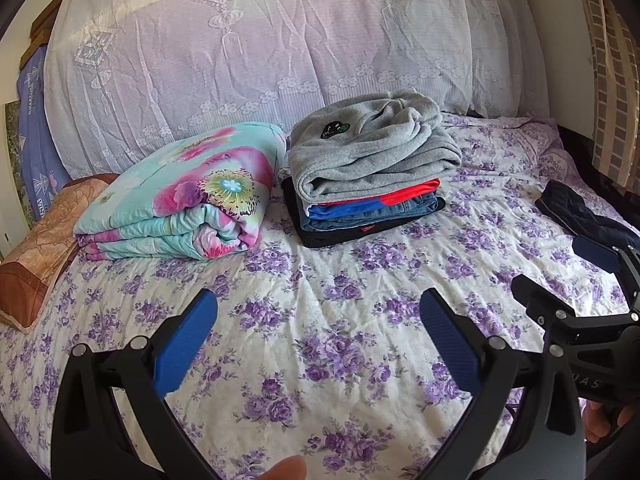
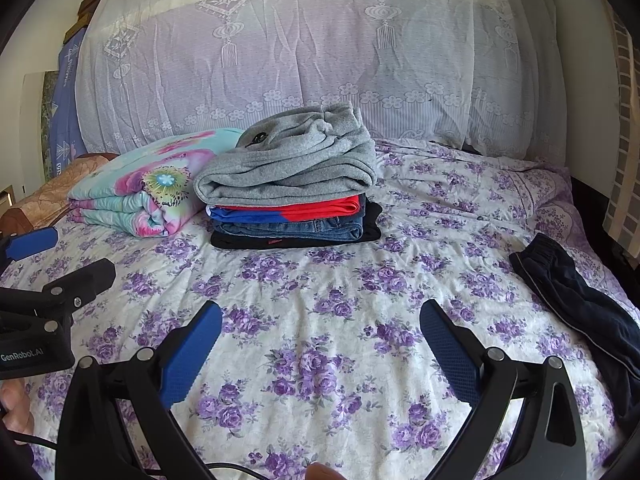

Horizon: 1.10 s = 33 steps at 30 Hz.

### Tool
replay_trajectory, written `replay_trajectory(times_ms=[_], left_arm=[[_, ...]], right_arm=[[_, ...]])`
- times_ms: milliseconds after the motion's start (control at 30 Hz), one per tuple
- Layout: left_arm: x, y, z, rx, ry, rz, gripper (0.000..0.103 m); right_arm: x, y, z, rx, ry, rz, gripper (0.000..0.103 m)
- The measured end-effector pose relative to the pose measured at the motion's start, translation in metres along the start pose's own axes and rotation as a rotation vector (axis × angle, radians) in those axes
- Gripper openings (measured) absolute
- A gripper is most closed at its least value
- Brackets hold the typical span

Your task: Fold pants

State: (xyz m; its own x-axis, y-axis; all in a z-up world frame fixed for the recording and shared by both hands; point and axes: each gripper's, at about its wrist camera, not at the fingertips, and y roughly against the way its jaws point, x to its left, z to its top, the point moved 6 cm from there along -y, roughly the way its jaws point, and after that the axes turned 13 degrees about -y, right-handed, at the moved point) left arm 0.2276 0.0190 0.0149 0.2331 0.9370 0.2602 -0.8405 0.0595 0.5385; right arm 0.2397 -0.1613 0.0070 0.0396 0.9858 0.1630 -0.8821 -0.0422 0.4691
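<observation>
Both the left gripper [image 1: 318, 344] and right gripper [image 2: 320, 350] hover spread and empty over the bed [image 2: 340, 292]. The dark pants [image 2: 584, 312] lie crumpled at the bed's right side, near the right gripper. They look light, limp and thin, likely to sag; the elastic waistband [image 2: 540, 254] seems the firmest hold.

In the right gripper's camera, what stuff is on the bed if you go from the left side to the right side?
Brown pillow → flowery folded quilt → stack of folded clothes with a grey sweatshirt on top → dark pants.
</observation>
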Motion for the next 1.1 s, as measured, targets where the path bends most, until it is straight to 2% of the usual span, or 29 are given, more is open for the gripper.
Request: replay_trajectory(times_ms=[833, 1000, 1100], left_arm=[[0.0003, 0.0000, 0.0008, -0.004, -0.006, 0.002, 0.099], [-0.0017, -0.0015, -0.0006, 0.002, 0.012, -0.055, 0.099], [-0.0003, -0.0026, -0.0016, 0.006, 0.023, -0.056, 0.099]], right_arm=[[0.0002, -0.0002, -0.0005, 0.002, 0.001, 0.001, 0.100], [0.0004, 0.0005, -0.0004, 0.001, 0.001, 0.003, 0.100], [-0.0004, 0.0006, -0.0001, 0.002, 0.001, 0.003, 0.100]])
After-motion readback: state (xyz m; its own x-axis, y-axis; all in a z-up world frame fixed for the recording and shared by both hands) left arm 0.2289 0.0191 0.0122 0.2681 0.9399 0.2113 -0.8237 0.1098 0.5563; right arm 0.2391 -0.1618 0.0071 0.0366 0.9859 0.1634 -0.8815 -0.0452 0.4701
